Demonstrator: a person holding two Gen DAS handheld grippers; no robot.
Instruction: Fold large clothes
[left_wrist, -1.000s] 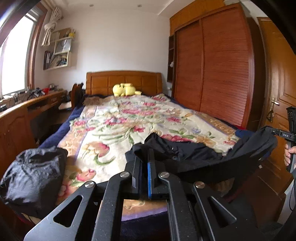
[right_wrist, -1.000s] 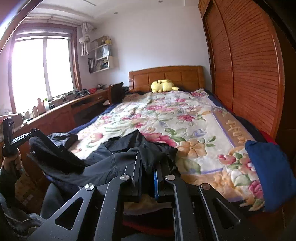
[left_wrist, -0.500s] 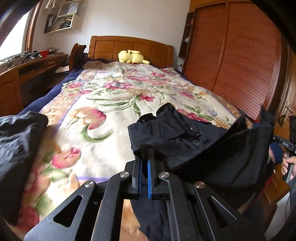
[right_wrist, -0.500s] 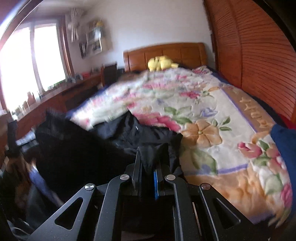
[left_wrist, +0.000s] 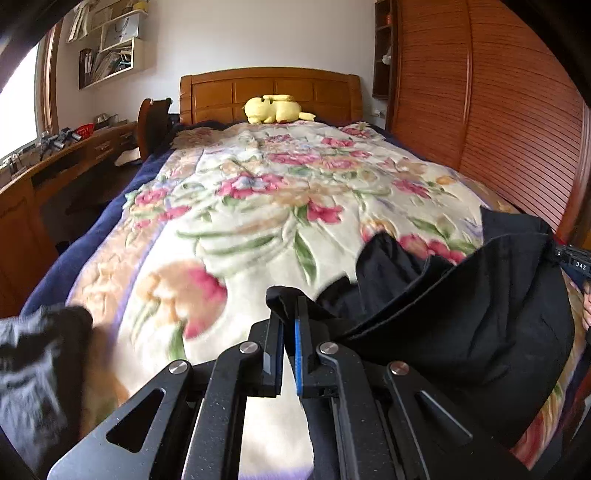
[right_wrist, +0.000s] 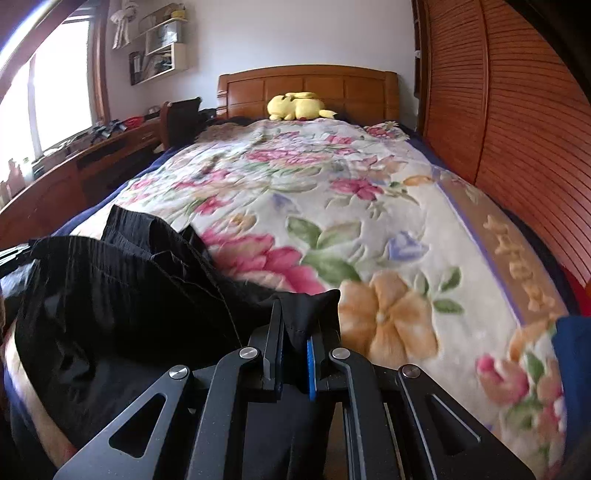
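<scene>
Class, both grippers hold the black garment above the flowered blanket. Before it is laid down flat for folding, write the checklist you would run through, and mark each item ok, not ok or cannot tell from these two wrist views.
1. Left gripper shut on the black garment: ok, cloth sits between its fingers.
2. Right gripper shut on the same garment: ok, a fold is pinched there.
3. Garment spread smooth between the grippers: not ok, it sags in bunched folds.
4. Bare flowered blanket ahead for laying down: ok.
5. Dark bundle at the left edge kept apart from the garment: ok.
6. Which edge of the garment is held: cannot tell.
</scene>
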